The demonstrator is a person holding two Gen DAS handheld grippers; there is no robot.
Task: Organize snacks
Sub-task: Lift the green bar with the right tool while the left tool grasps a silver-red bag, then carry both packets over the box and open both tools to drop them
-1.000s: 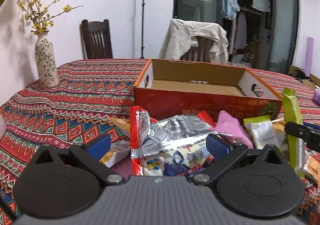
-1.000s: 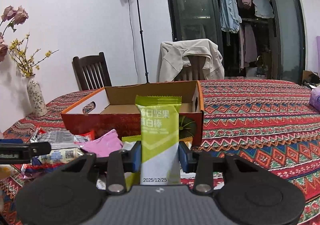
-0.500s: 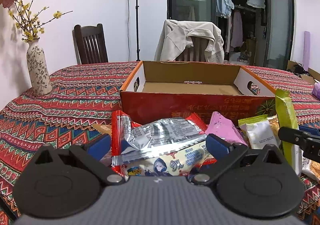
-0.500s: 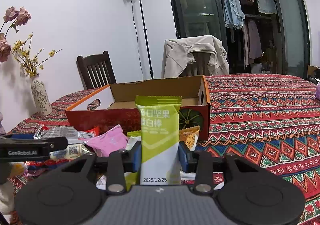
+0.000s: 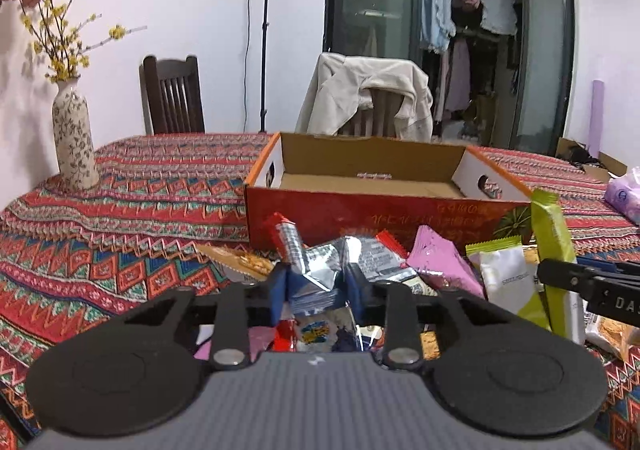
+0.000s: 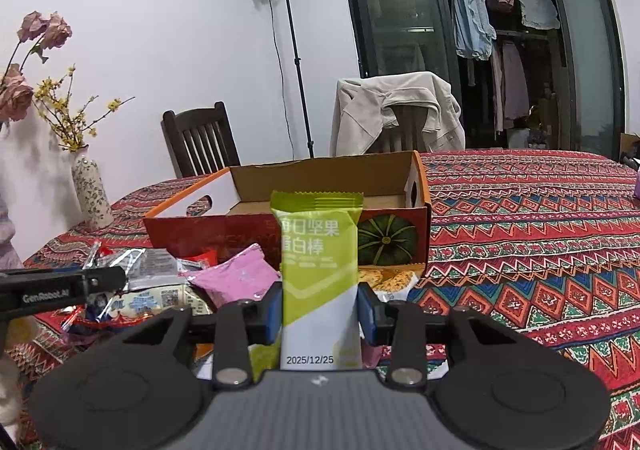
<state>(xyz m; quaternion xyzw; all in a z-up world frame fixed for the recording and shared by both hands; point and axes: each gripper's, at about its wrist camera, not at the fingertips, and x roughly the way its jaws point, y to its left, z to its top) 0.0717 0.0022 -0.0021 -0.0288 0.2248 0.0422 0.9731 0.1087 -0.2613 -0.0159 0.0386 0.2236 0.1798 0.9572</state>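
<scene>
— Red zigzag-patterned cloth covers the tabletop (image 5: 132, 217); what sits on it?

— An open red-and-orange cardboard box (image 5: 376, 209) stands empty, with a heap of snack packets just in front of it.

— And the left hand-held gripper (image 5: 316, 284)?

— Its jaws are closing, with a crumpled silver-and-red foil snack packet (image 5: 316, 270) between the blue pads, low over the heap.

— The right hand-held gripper (image 6: 320, 306)?

— Clamped on an upright green-and-white snack bar wrapper (image 6: 318, 270), held before the box's near wall.
</scene>
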